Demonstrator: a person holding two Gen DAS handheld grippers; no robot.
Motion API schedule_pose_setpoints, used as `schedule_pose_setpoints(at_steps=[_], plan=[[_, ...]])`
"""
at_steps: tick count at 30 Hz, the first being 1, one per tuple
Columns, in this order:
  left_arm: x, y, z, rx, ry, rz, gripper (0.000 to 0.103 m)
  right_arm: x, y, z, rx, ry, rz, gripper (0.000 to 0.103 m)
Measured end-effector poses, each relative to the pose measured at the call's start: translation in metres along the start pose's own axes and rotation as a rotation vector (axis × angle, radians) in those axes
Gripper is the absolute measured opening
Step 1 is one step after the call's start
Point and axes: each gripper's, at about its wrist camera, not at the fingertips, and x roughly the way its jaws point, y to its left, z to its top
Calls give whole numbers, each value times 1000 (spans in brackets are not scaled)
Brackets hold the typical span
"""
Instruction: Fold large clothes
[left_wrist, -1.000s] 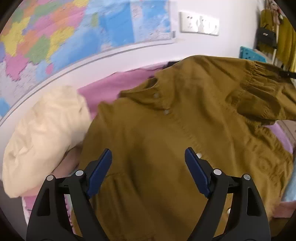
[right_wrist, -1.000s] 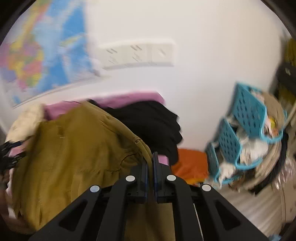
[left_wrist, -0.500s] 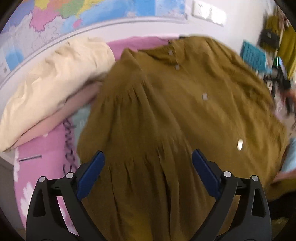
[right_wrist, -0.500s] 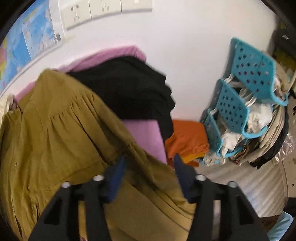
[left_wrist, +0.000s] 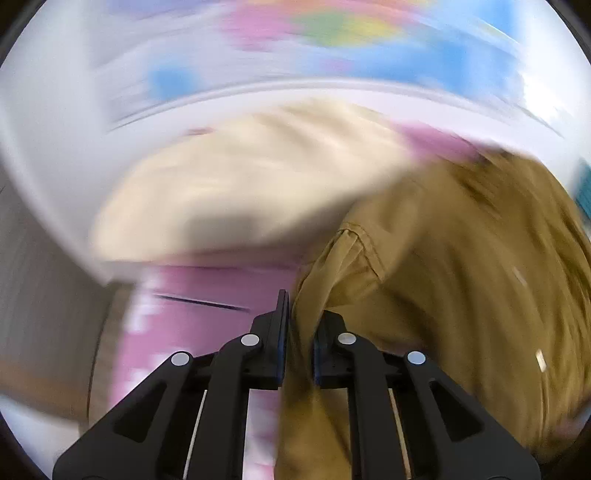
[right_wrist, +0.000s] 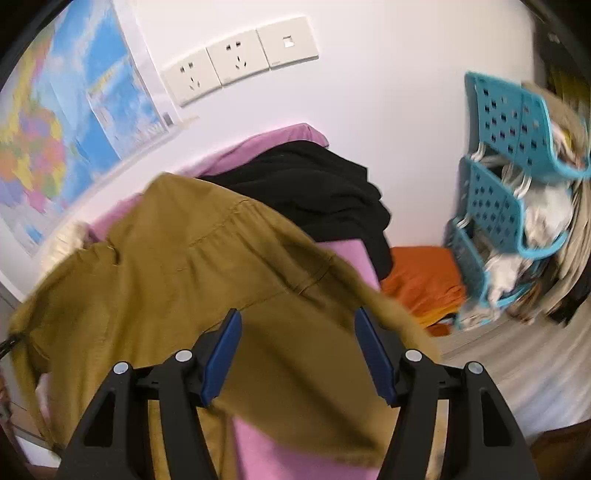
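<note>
A large mustard-brown buttoned garment (left_wrist: 461, 266) lies spread over the pink bed sheet (left_wrist: 192, 332). My left gripper (left_wrist: 297, 317) is shut on a fold at the garment's left edge, and the cloth runs between its blue pads. The left wrist view is blurred by motion. In the right wrist view the garment (right_wrist: 177, 266) drapes across the bed with its near edge hanging loose. My right gripper (right_wrist: 297, 332) is open and empty just above that cloth.
A cream pillow (left_wrist: 240, 192) lies at the bed's left under a wall map (right_wrist: 55, 122). A black garment (right_wrist: 314, 184) is piled at the far end. Orange cloth (right_wrist: 421, 277) and blue baskets (right_wrist: 509, 155) of laundry stand on the floor at the right.
My left gripper swung left and closed on the garment's edge. My right gripper let go of the garment a second ago and now hangs wide open over it.
</note>
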Motion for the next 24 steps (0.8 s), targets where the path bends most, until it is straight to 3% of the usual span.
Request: schedule_pose_setpoints(at_steps=[1,3,4,5,6,8,12,15,16,19,24], plan=[[8,12,6,-23,19,78,20,-4,-4,-5,27,0,41,62],[24,19,10,-26,38,216,59,-12,-12,-19,82,7,117,63],[31,19,10,-24,50,274,66,-15,-15,-28,107,16,154,64],[37,16,10,-30,51,301,67,-18,-18,-36,129,19,185,65],[37,13,8,-36,37,284,61,-22,-22,-47,154,27,220,66],[33,6,7,-53,-7,252,59,-29,-26,-67,187,36,263,66],[5,-3,11,-105,-180,167,70,-36,-37,-101,296,48,351,70],[-23,-9,10,-112,-253,33,74,-25,-47,-115,412,36,416,74],[-23,-14,15,-98,-263,-5,77,-16,-52,-116,460,37,436,71],[-29,-47,15,-16,-288,-64,79,-6,-54,-104,520,-29,473,75],[-31,-105,2,92,-270,-190,82,9,-59,-81,623,-127,377,74]])
